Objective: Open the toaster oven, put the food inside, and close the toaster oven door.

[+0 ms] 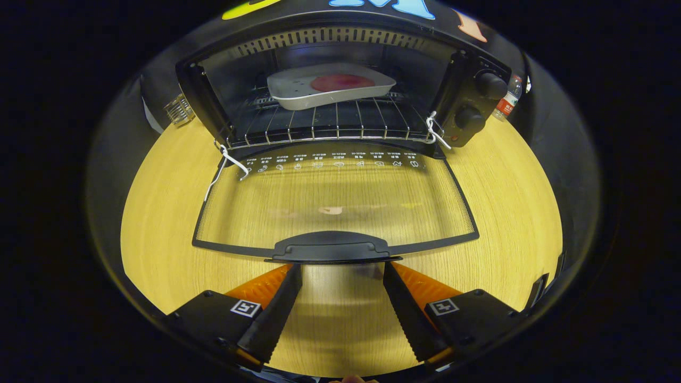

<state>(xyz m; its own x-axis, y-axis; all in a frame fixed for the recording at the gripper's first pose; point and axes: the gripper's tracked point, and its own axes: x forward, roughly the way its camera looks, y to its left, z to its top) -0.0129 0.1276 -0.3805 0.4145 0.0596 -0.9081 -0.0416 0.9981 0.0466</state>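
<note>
Fingers (pixel 287 287) of my gripper (pixel 343 268) sit spread below one handle (pixel 332 249). I count two round knobs (pixel 490 85), one wire rack (pixel 324 127), one pale tray (pixel 330 88).

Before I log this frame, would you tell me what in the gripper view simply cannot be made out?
- Door handle: whether the fingertips touch it; their tips run under its edge.
- Icons printed along the glass door: too small to tell.
- Food on the tray: a flat red patch, its kind unclear.
- Bottle: mostly hidden behind the toaster oven.
- Clear item left of the oven: too distorted to identify.
- Gripper: open, nothing between its fingers.
</note>
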